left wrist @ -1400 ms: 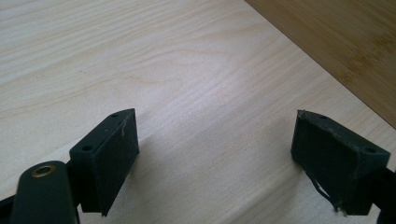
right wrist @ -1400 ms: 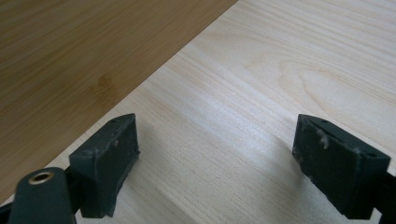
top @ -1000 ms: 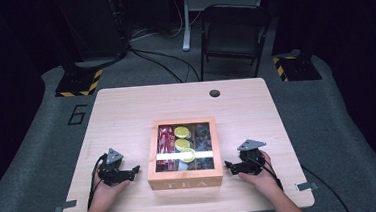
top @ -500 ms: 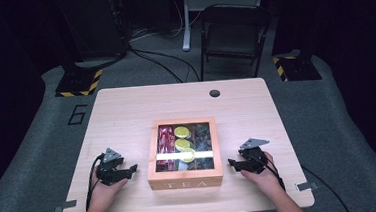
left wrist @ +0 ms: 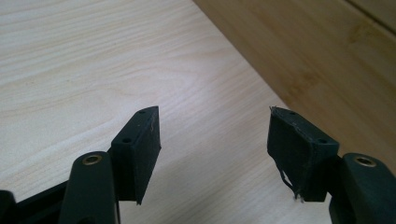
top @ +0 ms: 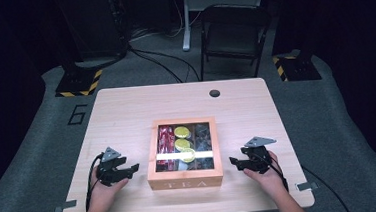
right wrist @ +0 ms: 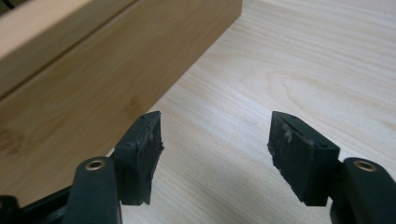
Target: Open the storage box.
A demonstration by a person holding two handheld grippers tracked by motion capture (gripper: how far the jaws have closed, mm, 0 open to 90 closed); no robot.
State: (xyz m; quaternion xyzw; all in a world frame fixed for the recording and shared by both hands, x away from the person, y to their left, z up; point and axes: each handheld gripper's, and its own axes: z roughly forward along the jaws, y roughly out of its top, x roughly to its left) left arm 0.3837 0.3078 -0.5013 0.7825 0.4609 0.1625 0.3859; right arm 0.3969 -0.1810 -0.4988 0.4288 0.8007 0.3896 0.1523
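A wooden tea box (top: 186, 179) with a glass lid sits at the table's front middle, marked TEA on its front wall. Red, yellow-green and dark packets show through the lid. My left gripper (top: 130, 168) rests on the table just left of the box, pointing at its side wall (left wrist: 327, 56). Its jaws have just been closing a little and stand open (left wrist: 212, 112) with nothing between them. My right gripper (top: 234, 162) lies just right of the box (right wrist: 93, 60). Its jaws have just been opening again and stand open (right wrist: 215, 114) over bare wood.
The light wooden table (top: 126, 110) has a round cable hole (top: 214, 93) near its far edge. A dark folding chair (top: 231, 33) stands behind the table. Black stand bases with yellow stripes (top: 79, 82) sit on the grey floor at both far corners.
Both grippers' jaws stand somewhat narrower than a second ago. The hands and the box have kept their places.
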